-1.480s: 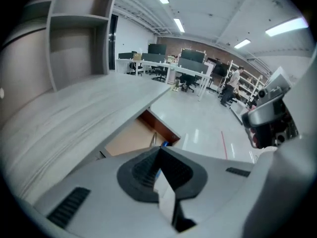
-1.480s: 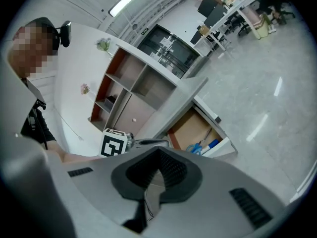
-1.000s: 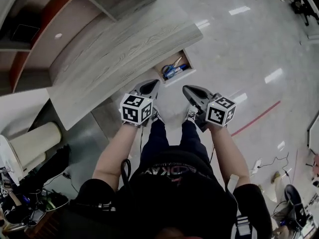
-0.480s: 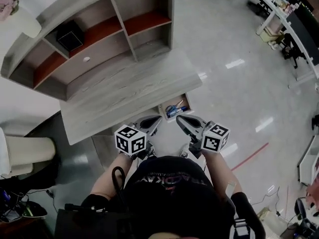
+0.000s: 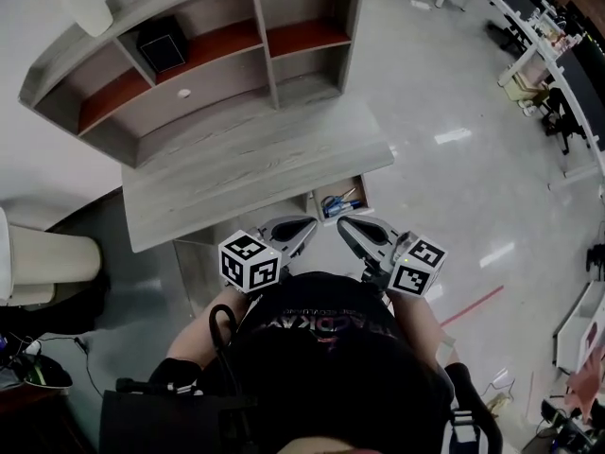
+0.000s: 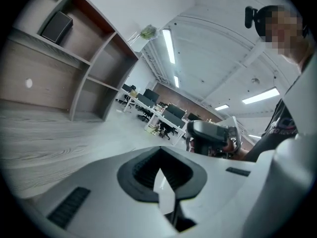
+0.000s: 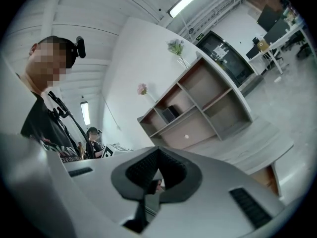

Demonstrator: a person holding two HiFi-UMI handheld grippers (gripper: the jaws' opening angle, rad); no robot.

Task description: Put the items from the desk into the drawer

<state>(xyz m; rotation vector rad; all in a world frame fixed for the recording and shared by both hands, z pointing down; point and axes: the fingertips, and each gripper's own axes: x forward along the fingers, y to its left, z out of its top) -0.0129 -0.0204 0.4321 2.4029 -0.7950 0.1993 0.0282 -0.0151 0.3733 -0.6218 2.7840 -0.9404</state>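
Note:
The grey wooden desk (image 5: 255, 164) has a bare top. At its right end a small drawer (image 5: 354, 190) stands open, with a blue item (image 5: 342, 206) and other small things inside. Both grippers are held close to my body, in front of the desk's near edge. My left gripper (image 5: 307, 223) is shut with nothing in it, and its jaws (image 6: 159, 182) meet. My right gripper (image 5: 342, 223) is also shut and empty (image 7: 156, 175). Its tip is just below the drawer in the head view. Neither touches the desk.
A shelf unit (image 5: 217, 55) rises at the back of the desk, holding a black box (image 5: 163, 43). A cream rounded object (image 5: 47, 258) stands at the left. Office desks (image 5: 553, 60) line the far right. Another person (image 7: 92, 135) stands behind.
Both grippers have drawn in closer to my body, still shut. The head view has lifted, so the shelf unit now shows in full and the drawer looks smaller.

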